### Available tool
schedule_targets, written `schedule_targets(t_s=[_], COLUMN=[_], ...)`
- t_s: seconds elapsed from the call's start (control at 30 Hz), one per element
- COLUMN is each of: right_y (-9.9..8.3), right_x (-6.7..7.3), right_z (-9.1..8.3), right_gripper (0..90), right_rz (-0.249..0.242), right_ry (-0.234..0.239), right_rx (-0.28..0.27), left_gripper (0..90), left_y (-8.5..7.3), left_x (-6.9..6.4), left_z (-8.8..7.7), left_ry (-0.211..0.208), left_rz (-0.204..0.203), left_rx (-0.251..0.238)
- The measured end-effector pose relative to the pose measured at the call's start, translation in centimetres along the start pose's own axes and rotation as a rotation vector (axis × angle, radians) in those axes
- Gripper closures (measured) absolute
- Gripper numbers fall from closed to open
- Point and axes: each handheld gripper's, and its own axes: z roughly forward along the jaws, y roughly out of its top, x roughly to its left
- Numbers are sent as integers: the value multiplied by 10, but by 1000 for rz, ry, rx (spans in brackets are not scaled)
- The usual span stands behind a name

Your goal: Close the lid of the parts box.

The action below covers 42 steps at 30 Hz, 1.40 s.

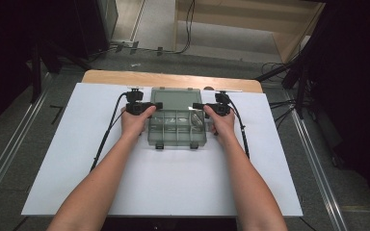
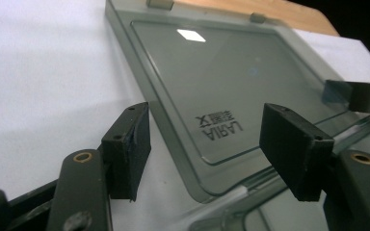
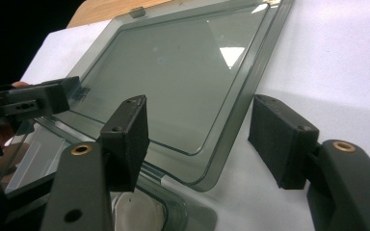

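A large white sheet [image 1: 173,183] covers most of the table. At the far edge a strip of the wooden tabletop [image 1: 125,77] stays bare. Around the table there is a grey floor [image 1: 24,139]. Metal rails [image 1: 9,144] run along the floor at the left side and at the right side. Far behind the table stands a light wooden frame [image 1: 294,38], and some black cables [image 1: 188,29] lie on the floor there.
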Motion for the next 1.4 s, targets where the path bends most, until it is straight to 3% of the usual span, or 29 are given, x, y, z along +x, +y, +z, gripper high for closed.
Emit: schedule_targets(t_s=[0.07,0.13,0.3,0.43,0.63,0.8,0.97,1.07,1.3,1.4], right_y=[-1,-1,-1,0,-2,-6,-9,-11,-16,-19], right_x=[3,4,4,5,12,17,18,21,23,23], right_z=[1,1,-5,-14,-26,-30,-33,-34,-35,-35], right_gripper=[446,467,575,677,772,783,813,816,817,817], right_rz=[-25,-46,-58,-84,-166,-220,-239,-286,-321,-337], right_ry=[-14,-26,-27,-25,-49,-72,-94,-114,-129,-136], right_rx=[12,15,-23,-63,-112,-125,-129,-142,-167,-187], left_gripper=[431,439,562,663,769,780,822,819,749,759], left_y=[1,1,5,8,5,3,1,2,13,21], left_x=[0,1,5,6,6,5,5,3,2,-5], left_z=[0,0,-8,-16,-28,-29,-31,-32,-38,-40], left_ry=[-4,-3,-24,-42,-66,-68,-58,-50,-70,-43], left_rz=[-2,-4,5,47,114,131,157,171,106,131], left_rx=[10,10,-24,-60,-119,-132,-143,-143,-206,-221])
